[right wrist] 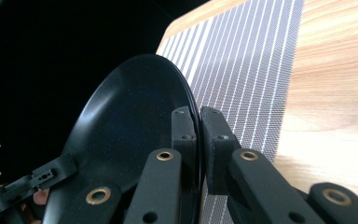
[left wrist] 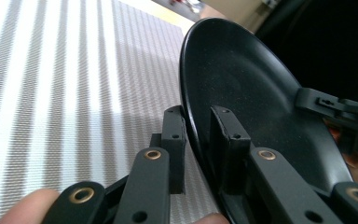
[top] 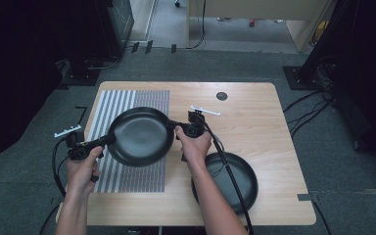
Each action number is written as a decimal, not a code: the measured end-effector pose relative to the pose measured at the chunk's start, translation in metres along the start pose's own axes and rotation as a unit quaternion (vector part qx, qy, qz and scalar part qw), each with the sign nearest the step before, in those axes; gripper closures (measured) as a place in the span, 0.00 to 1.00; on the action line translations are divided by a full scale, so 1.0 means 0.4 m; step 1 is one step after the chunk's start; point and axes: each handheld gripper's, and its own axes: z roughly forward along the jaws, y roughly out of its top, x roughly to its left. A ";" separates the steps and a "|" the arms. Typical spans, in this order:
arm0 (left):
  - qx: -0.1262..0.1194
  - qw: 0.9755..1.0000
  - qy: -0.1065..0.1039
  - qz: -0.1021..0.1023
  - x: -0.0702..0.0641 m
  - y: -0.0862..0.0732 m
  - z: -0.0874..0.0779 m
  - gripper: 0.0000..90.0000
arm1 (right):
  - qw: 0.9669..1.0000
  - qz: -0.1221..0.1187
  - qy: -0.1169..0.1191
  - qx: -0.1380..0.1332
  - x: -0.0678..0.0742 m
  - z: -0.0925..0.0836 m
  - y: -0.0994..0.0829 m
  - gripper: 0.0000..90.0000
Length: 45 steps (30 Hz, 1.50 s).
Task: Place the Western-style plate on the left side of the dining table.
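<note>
Jaws of both your left gripper (top: 108, 139) and right gripper (top: 172, 124) pinch opposite rims of the black plate (top: 139, 137), lifted above the striped mat (top: 127, 181); setting it down remains.

Two black plates are in sight: one plate (top: 141, 136) at about nine o'clock from the table's middle, over the mat, and a second plate (top: 230, 181) at about five o'clock near the front edge. One striped mat (top: 127, 181) lies on the left half. There is one wooden table (top: 264, 127), with one round dark cap (top: 222, 96) at twelve o'clock. Two grippers are counted, the left gripper (top: 108, 139) and the right gripper (top: 172, 125), each in one of two hands.
</note>
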 end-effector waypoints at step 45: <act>-0.014 0.995 0.070 -0.076 0.196 -0.011 0.101 0.87 | 0.998 -0.007 -0.024 0.063 -0.070 0.304 0.034 0.92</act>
